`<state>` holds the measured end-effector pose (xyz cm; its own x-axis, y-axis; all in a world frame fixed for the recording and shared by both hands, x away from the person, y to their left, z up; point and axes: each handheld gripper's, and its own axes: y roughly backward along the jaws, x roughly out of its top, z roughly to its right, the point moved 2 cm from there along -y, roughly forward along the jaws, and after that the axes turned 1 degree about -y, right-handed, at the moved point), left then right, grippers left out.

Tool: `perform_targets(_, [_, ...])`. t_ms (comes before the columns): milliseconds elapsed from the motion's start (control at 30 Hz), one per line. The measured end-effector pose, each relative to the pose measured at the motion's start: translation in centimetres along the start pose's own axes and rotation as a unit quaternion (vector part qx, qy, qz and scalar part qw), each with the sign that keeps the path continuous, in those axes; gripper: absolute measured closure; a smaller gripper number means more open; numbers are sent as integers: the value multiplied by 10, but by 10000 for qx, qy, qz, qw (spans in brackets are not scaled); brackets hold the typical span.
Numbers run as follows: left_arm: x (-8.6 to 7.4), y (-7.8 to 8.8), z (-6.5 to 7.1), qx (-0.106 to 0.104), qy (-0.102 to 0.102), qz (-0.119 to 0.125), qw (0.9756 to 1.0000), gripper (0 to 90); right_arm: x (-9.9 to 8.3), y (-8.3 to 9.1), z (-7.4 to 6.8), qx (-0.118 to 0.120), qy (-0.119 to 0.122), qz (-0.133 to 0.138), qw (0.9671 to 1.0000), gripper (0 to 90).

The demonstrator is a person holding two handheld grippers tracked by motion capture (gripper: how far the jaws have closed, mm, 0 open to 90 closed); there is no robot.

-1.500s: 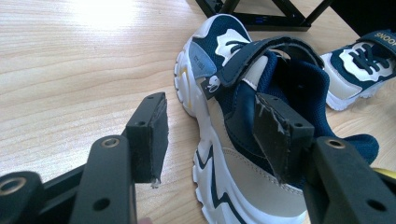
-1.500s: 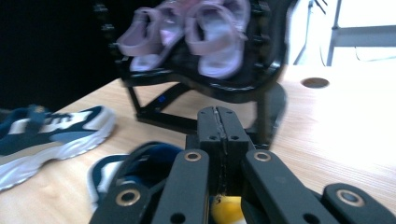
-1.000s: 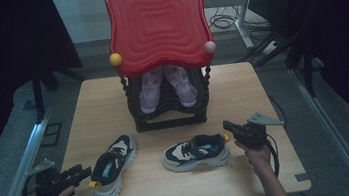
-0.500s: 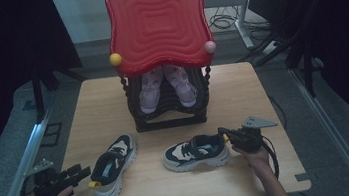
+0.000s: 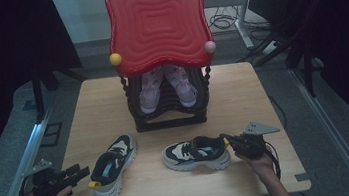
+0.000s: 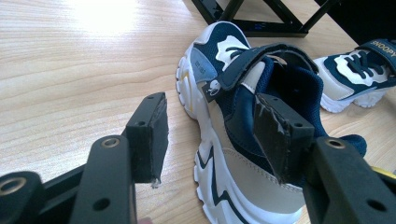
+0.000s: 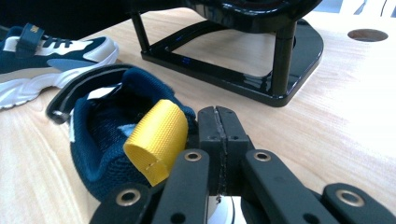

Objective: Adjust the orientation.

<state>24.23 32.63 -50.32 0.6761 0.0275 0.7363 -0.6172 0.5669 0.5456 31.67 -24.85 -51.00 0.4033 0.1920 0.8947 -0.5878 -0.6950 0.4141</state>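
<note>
Sneakers, two, navy and white, on wooden table (image 5: 242, 89) before black rack (image 5: 170, 109). Right sneaker (image 5: 195, 154): on its sole, heel just beside right gripper (image 5: 229, 141), jaws pressed together beside yellow heel loop (image 7: 156, 137). Left sneaker (image 5: 112, 165): heel toward left gripper (image 5: 82, 171), jaws spread, straddling its heel collar without contact.

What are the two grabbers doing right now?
Left gripper: open, jaws either side of the left shoe, not squeezing it.
Right gripper: shut, at the heel of the right shoe; grip unclear.
</note>
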Motion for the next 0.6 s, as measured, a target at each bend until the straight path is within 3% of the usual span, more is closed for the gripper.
perform_targets(600, [1, 6, -1, 16, 14, 75, 10000, 453, -15, 21, -23, -33, 4, -22, 10000, 900])
